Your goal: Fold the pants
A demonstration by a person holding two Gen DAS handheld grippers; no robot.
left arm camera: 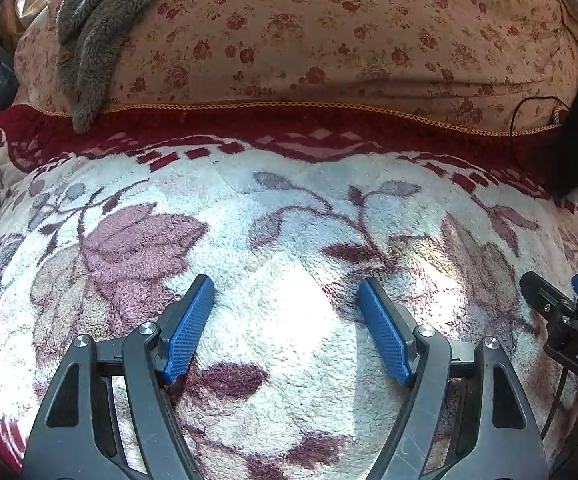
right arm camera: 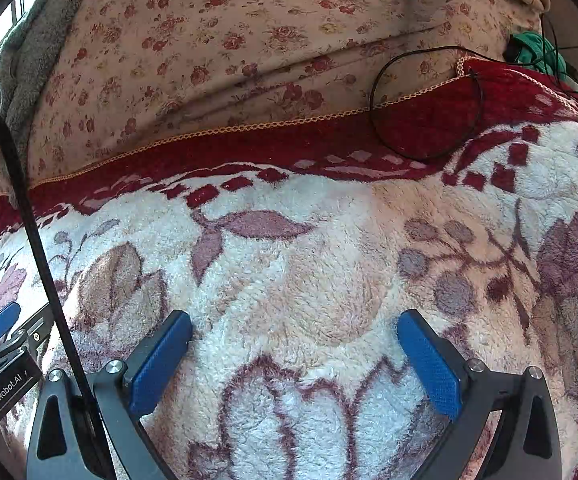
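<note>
Two grippers are hovering over one fleecy white blanket (left arm camera: 289, 208) with purple leaf patterns and a dark red border. The left gripper (left arm camera: 287, 292) is gaping wide, gripping nothing; the right gripper (right arm camera: 295, 332) is likewise spread and empty. Beyond the blanket's red border, one floral quilt (left arm camera: 329, 32) is bulging upward. One grey fuzzy garment (left arm camera: 93, 28), possibly the pants, is lying on the quilt's left part, its tip touching the border. One thin black cable (right arm camera: 373, 92) is looping across the border at the blanket's far right.

Black frames, silver screws, blue ribbed fingers (left arm camera: 193, 328); black cable (right arm camera: 45, 264).
</note>
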